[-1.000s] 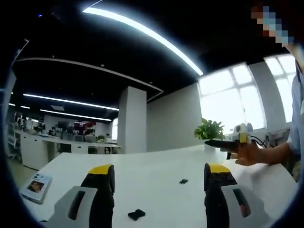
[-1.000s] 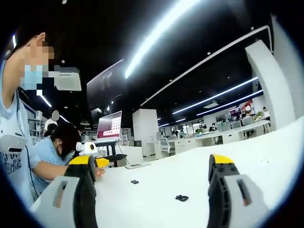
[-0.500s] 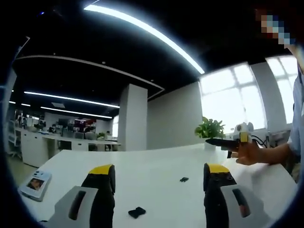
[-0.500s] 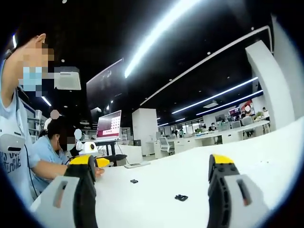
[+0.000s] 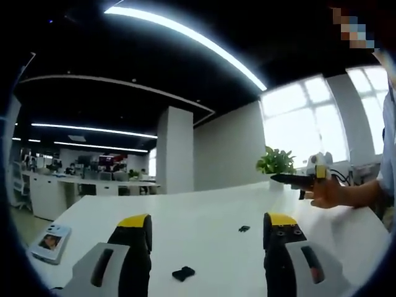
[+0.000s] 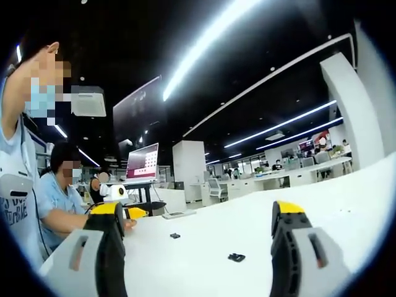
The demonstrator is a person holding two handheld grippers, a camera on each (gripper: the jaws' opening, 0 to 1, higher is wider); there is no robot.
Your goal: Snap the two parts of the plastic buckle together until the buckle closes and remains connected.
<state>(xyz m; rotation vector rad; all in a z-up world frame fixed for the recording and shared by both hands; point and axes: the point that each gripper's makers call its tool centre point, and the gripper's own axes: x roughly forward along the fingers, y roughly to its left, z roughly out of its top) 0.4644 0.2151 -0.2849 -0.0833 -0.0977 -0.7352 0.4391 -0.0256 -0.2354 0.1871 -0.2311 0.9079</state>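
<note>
The left gripper (image 5: 205, 232) has its yellow-tipped black jaws wide apart and empty; the right gripper (image 6: 201, 219) too. Between the left jaws lies the nearer buckle part (image 5: 183, 273), a small flat black plastic piece on the smooth white table (image 5: 204, 213). The smaller buckle part (image 5: 244, 229) lies well apart, further away. A flat card (image 5: 49, 242) rests near the table edge.

Right gripper (image 6: 198, 229) jaws spread, holding nothing; two black buckle parts (image 6: 236, 257) (image 6: 175, 236) apart on white table (image 6: 346, 192); seated person (image 6: 59, 204) at left.
</note>
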